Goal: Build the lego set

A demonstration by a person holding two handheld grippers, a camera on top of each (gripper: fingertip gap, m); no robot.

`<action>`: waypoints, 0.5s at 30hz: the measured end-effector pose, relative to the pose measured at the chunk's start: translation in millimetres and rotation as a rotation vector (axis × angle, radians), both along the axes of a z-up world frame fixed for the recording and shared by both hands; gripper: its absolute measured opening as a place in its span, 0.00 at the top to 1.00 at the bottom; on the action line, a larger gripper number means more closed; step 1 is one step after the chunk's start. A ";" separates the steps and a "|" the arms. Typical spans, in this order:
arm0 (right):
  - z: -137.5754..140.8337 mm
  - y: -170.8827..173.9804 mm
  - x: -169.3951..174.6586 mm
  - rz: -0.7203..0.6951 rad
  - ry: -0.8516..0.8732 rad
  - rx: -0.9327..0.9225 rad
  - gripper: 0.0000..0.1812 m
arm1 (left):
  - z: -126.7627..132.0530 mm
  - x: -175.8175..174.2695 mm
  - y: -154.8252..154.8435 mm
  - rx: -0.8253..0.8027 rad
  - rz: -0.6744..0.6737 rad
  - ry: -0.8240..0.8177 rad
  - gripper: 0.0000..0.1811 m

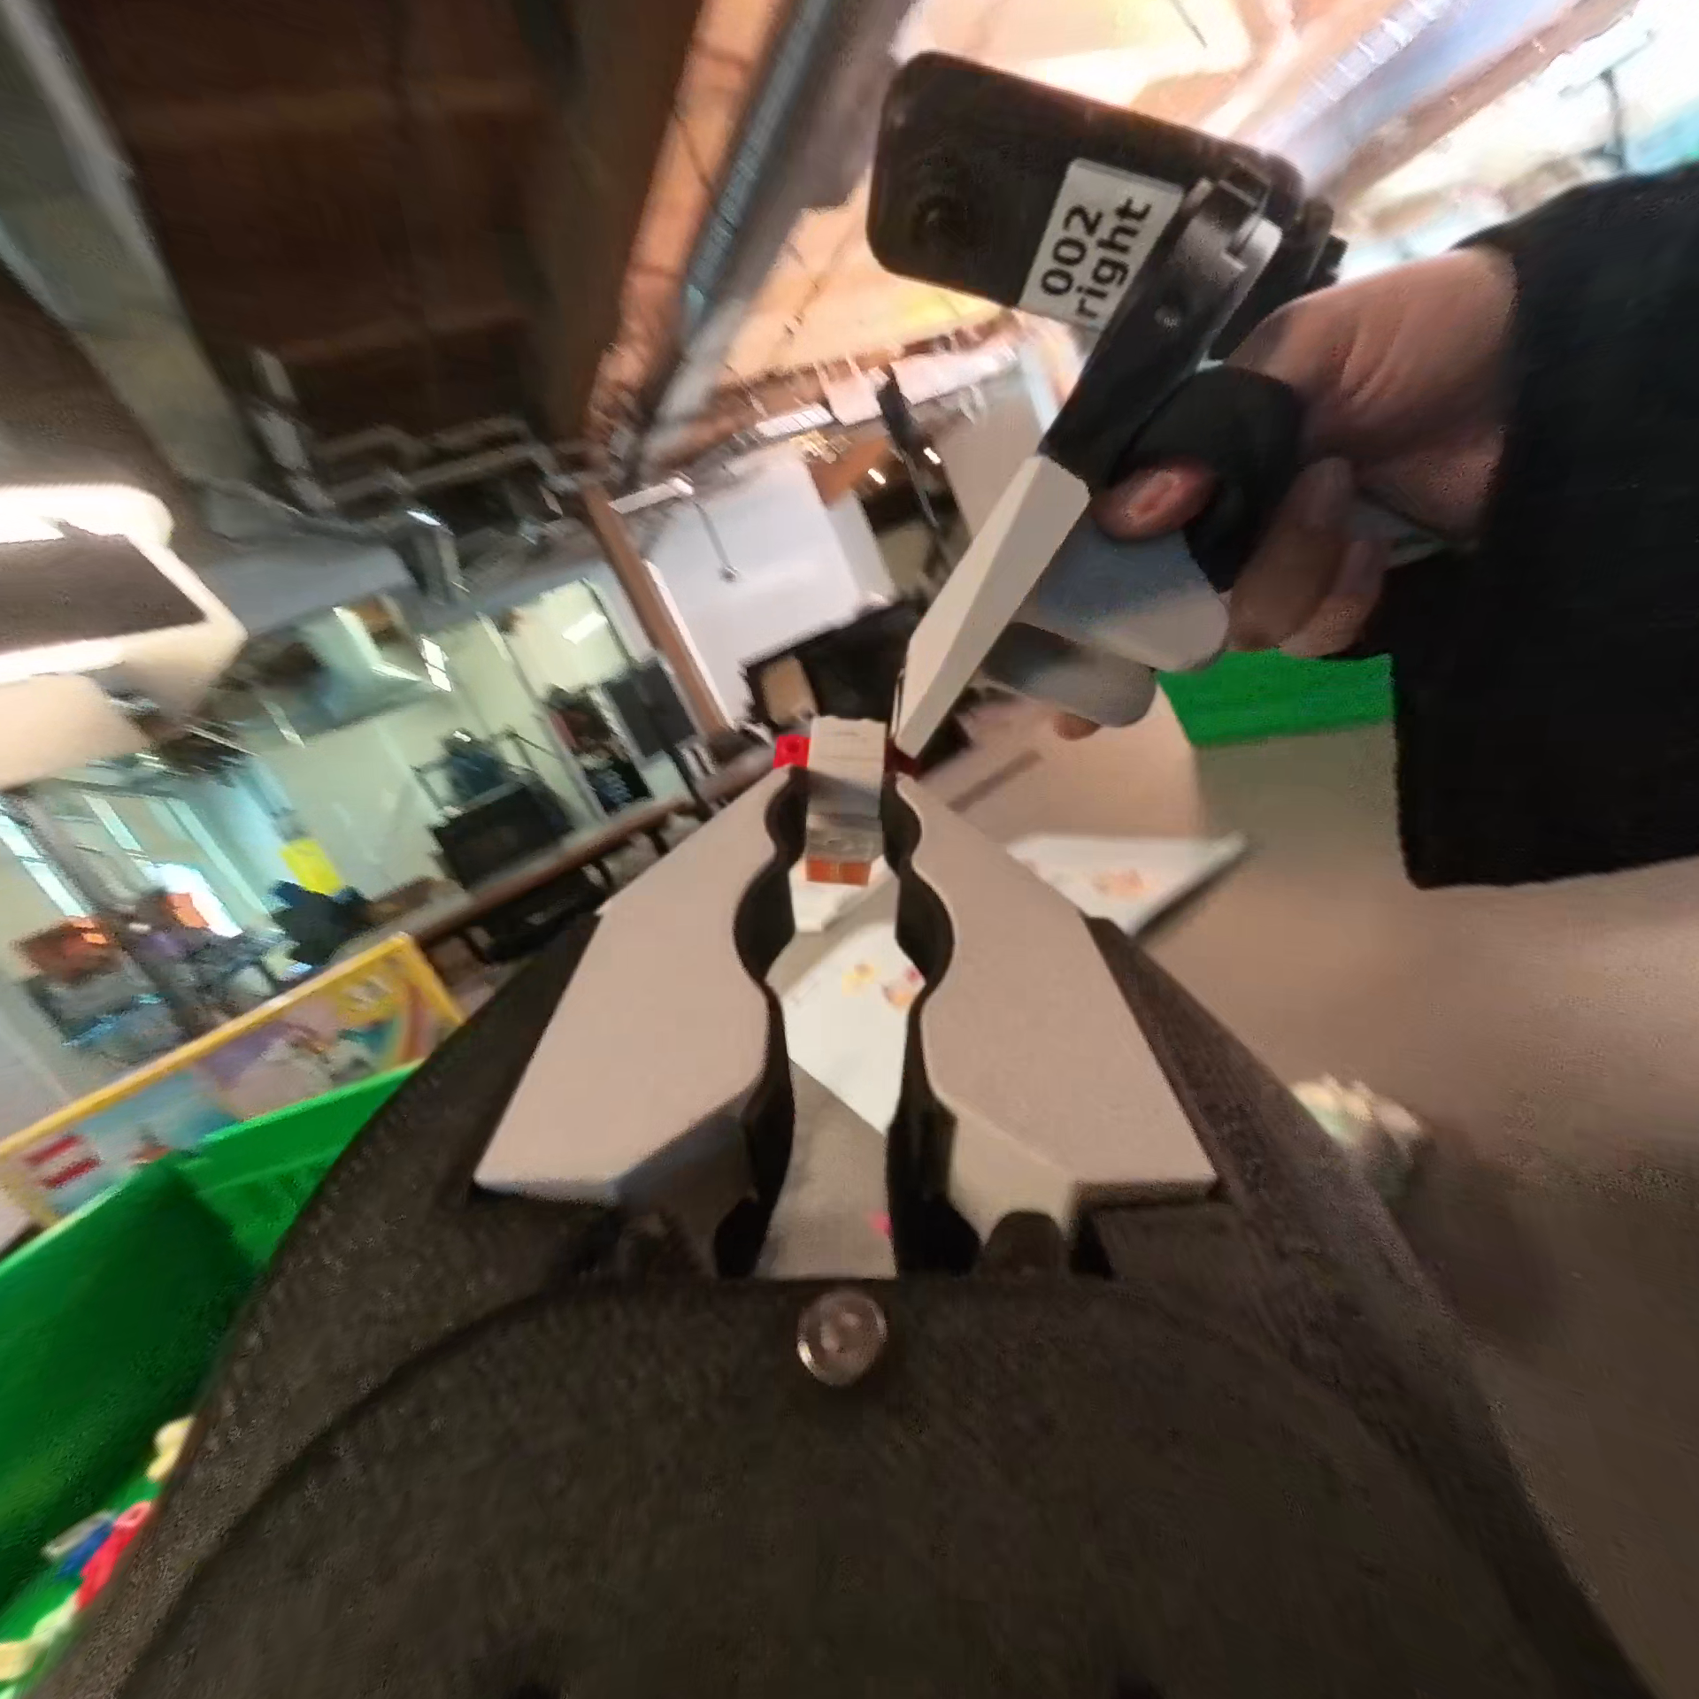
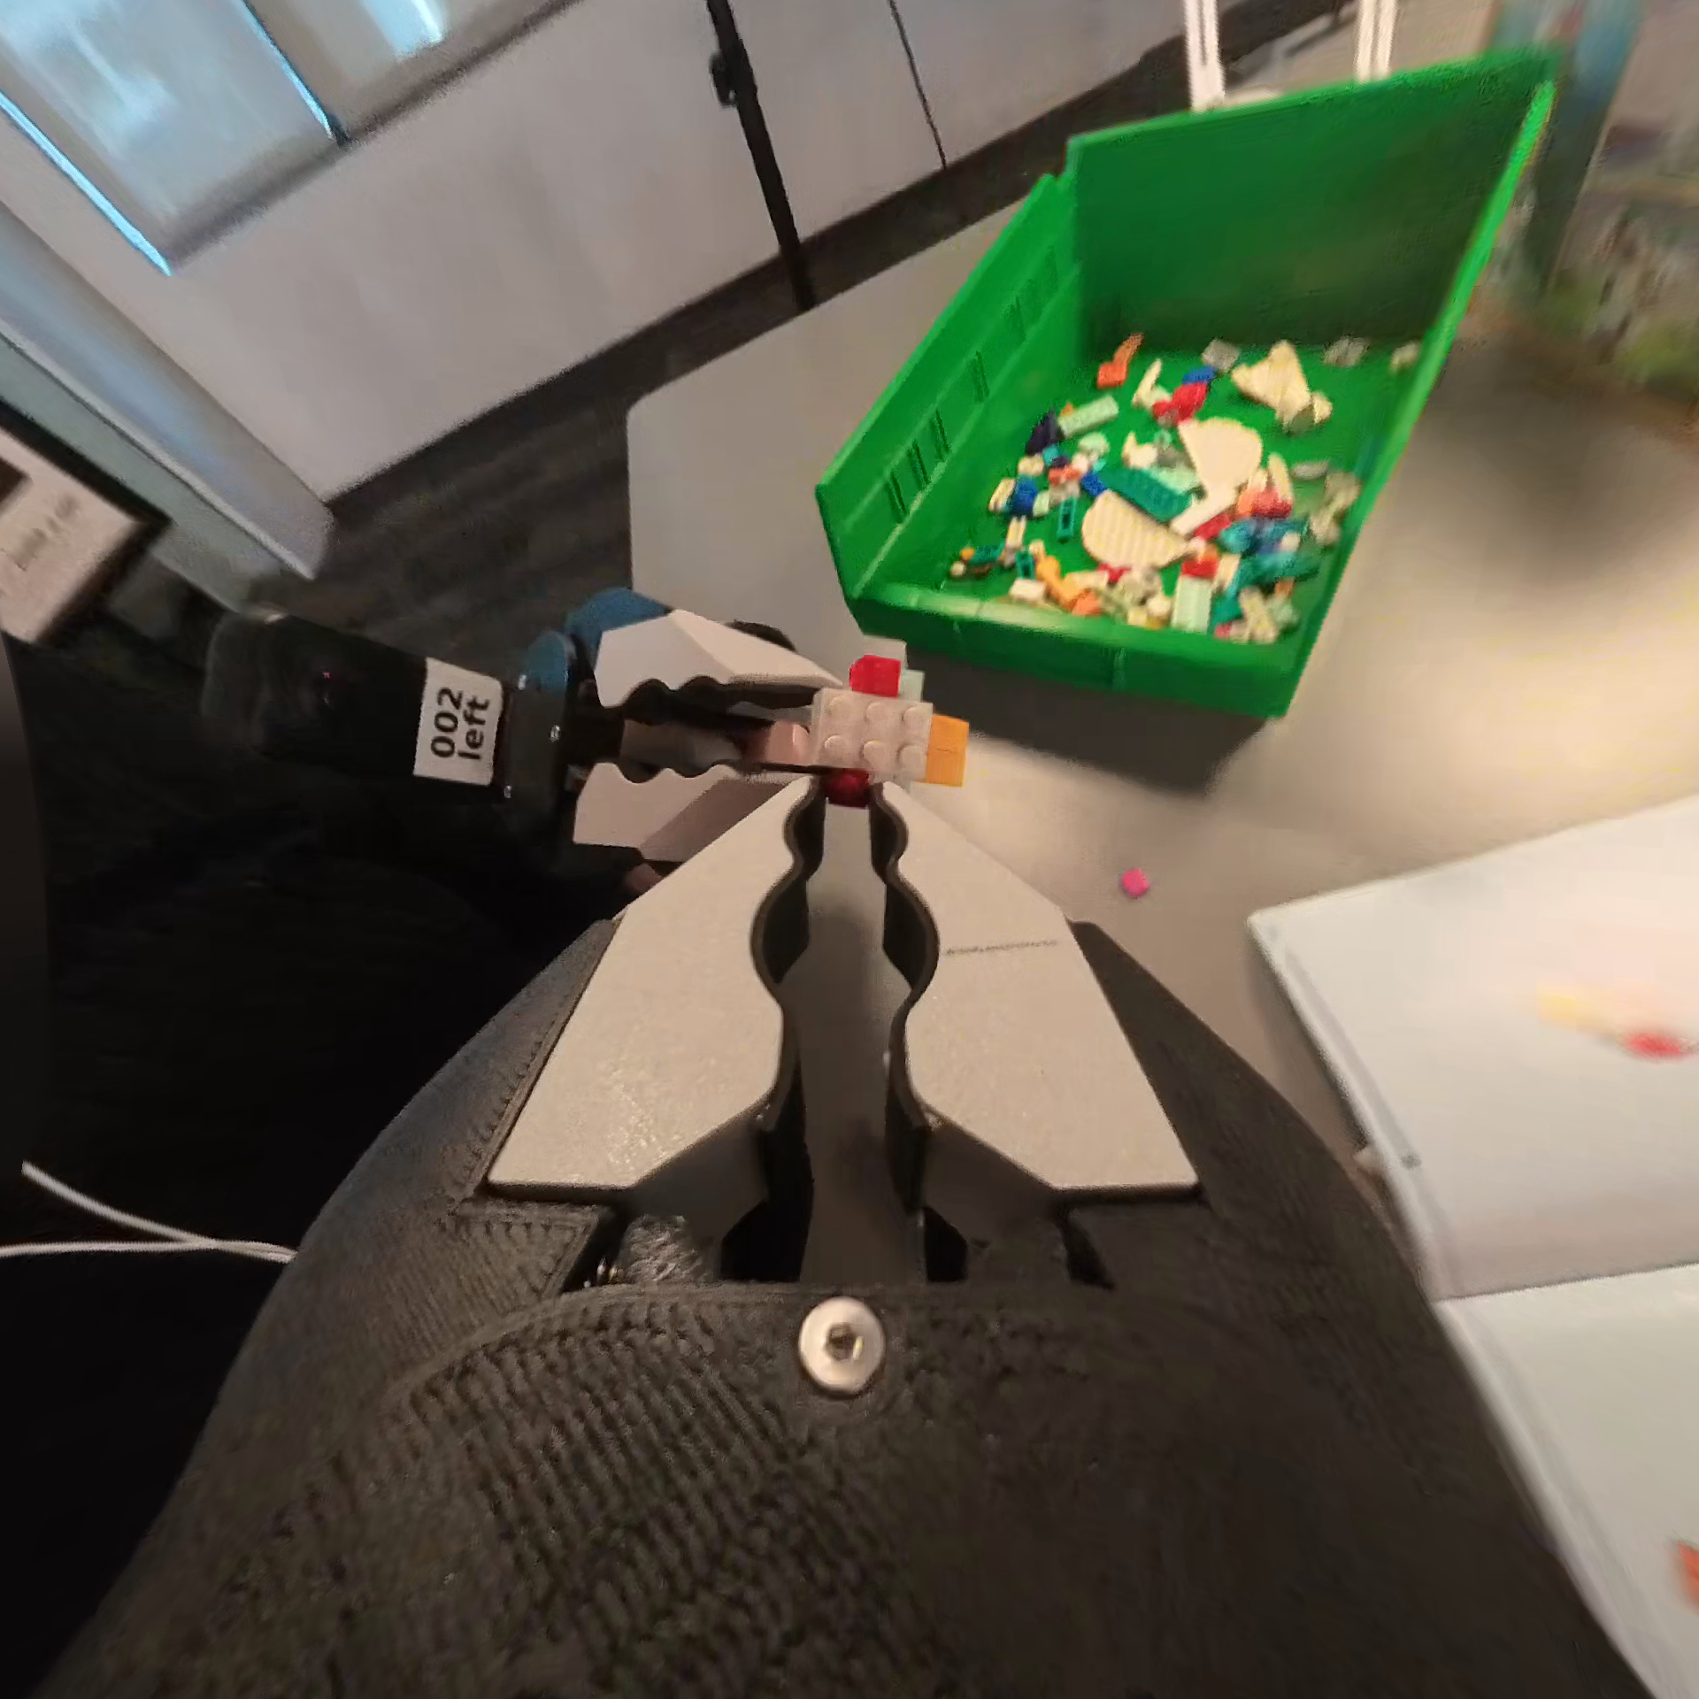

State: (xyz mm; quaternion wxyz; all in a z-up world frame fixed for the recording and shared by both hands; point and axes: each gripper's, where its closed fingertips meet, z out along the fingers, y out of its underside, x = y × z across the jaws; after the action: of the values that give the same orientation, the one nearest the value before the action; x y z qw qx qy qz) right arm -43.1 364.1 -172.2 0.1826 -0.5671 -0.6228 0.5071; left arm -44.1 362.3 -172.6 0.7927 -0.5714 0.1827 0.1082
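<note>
My left gripper [image 1: 841, 781] is shut on a small lego assembly [image 1: 841, 809] of white bricks with an orange brick at one end and a red brick [image 1: 791, 751] on one side. It is held in the air. In the right wrist view the left gripper [image 2: 800, 726] comes in from the left with the assembly [image 2: 873, 735], its orange end [image 2: 947, 749] and red brick [image 2: 873, 676]. My right gripper [image 2: 841, 792] is shut on a small dark red piece [image 2: 846, 788], which is at the assembly's near side. The right gripper's fingertips [image 1: 919, 717] meet the assembly from the upper right.
A green bin [image 2: 919, 515] with several loose lego pieces stands on the grey table [image 2: 1379, 699] behind the assembly. A small pink piece [image 2: 1134, 883] lies on the table. An open instruction booklet [image 2: 1471, 1103] lies at the right. The lego box [image 1: 230, 1057] stands at the left. Left and right tips are no more than a few centimetres apart.
</note>
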 end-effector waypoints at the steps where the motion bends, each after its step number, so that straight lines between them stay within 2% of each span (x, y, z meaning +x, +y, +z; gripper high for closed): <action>1: 12.6 -0.8 -5.2 0.023 -0.006 0.051 0.96 | 12.7 -5.0 -1.2 0.060 0.026 -0.018 0.92; 4: 44.0 -4.8 -21.2 0.094 -0.052 0.199 0.96 | 45.6 -21.1 -5.8 0.212 0.105 -0.065 0.92; 7: 64.5 -10.4 -35.0 0.160 -0.133 0.334 0.96 | 67.6 -35.4 -12.2 0.325 0.163 -0.128 0.92; 10: 72.5 -14.9 -44.5 0.195 -0.222 0.454 0.96 | 76.0 -44.5 -16.2 0.375 0.187 -0.184 0.92; 15: 71.9 -21.9 -53.5 0.191 -0.294 0.518 0.95 | 77.2 -54.7 -23.3 0.405 0.207 -0.246 0.92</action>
State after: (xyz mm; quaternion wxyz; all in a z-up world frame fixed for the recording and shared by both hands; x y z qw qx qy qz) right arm -96.7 342.2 -100.3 0.1805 -0.5082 -0.8013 0.2590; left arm -98.7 339.1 -95.4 0.8920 -0.4255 0.0001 0.1526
